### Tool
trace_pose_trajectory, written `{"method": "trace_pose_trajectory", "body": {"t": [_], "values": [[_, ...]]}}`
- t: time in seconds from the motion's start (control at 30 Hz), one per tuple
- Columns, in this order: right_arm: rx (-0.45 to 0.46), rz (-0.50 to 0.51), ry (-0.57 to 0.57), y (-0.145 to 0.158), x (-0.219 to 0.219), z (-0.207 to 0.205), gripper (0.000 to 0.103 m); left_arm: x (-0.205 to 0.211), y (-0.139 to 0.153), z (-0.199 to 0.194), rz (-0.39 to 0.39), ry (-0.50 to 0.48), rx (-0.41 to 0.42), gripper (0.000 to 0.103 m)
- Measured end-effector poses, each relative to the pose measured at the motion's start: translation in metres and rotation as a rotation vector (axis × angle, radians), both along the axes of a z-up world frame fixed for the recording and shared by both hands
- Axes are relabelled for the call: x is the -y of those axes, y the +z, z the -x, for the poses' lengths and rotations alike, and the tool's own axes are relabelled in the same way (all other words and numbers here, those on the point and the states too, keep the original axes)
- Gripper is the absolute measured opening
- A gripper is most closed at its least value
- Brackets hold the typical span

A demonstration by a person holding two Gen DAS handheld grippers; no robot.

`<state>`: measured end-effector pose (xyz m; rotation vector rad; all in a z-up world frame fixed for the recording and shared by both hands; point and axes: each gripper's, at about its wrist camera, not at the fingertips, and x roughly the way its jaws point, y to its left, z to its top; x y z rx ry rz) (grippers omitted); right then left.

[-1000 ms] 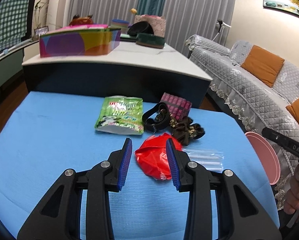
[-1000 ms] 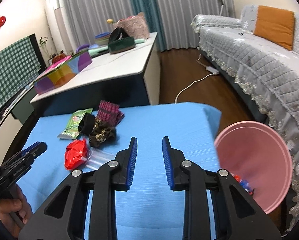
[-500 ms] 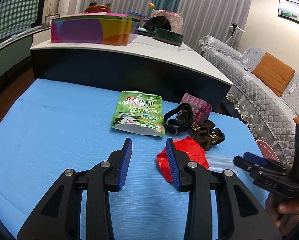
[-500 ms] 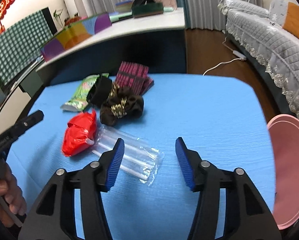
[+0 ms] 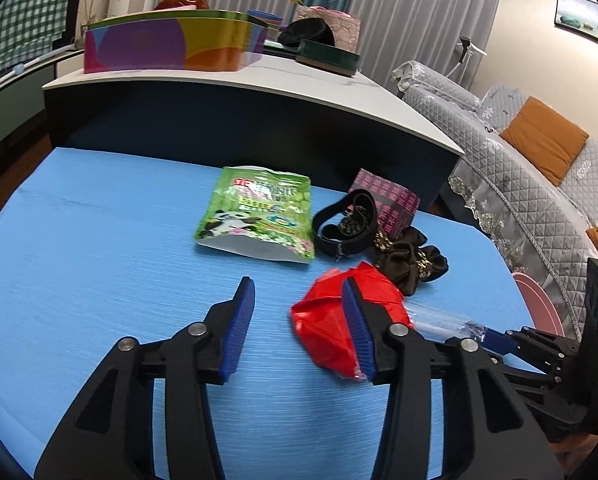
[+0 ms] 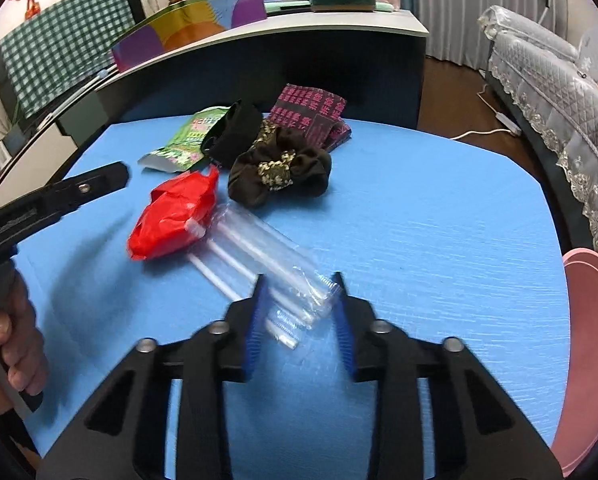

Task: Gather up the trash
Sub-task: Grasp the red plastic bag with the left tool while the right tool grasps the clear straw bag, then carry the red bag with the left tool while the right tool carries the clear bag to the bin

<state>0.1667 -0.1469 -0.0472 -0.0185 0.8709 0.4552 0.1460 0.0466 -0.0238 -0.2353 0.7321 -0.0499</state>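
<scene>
1. My right tongs (image 6: 299,312) have just been closing around the clear wrapper (image 6: 267,248) on the blue counter (image 6: 439,220); pads not yet pressing.
2. Squeeze fully before lifting.
3. My left tongs (image 5: 299,320), just opening, straddle the red bag's (image 5: 323,328) edge, empty.

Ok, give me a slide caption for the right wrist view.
Right hand-held gripper closing around a clear plastic wrapper beside a red bag on the blue table.

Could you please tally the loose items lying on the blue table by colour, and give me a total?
Red: 1, crumpled bag
Green: 1, snack pouch
Clear: 1, wrapper
Black: 1, band
Brown: 1, scrunchie
Pink-patterned: 1, packet
Total: 6
</scene>
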Motion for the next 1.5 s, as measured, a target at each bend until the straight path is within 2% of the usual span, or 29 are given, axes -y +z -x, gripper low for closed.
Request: {"method": "trace_pose_trajectory", "body": {"t": [0.1, 0.2, 0.4, 0.53, 0.67, 0.73, 1.1, 1.5], "values": [[0.018, 0.012, 0.010, 0.002, 0.004, 0.004, 0.013, 0.006, -0.002, -0.002, -0.005, 0.001, -0.007, 0.059], [0.034, 0.015, -0.002, 0.004, 0.011, 0.007, 0.011, 0.013, -0.006, -0.006, -0.009, 0.004, -0.022, 0.070], [0.023, 0.004, -0.063, 0.005, 0.038, 0.011, 0.011, 0.032, -0.012, -0.015, -0.005, -0.008, -0.049, 0.082], [0.021, -0.007, -0.105, 0.006, 0.054, 0.012, 0.011, 0.042, -0.015, -0.019, -0.011, -0.023, -0.071, 0.084], [0.019, -0.017, -0.122, 0.006, 0.061, 0.014, 0.009, 0.050, -0.027, -0.026, -0.072, -0.020, -0.151, 0.084], [0.026, -0.017, -0.128, 0.008, 0.063, 0.014, 0.007, 0.049, -0.030, -0.027, -0.071, -0.014, -0.168, 0.079], [0.076, -0.041, -0.170, 0.025, 0.069, 0.019, 0.006, 0.053, -0.009, -0.015, -0.120, -0.041, -0.086, 0.075], [0.136, -0.065, -0.223, 0.053, 0.082, 0.047, 0.006, 0.057, 0.025, 0.018, -0.137, -0.060, 0.034, 0.075]]}}
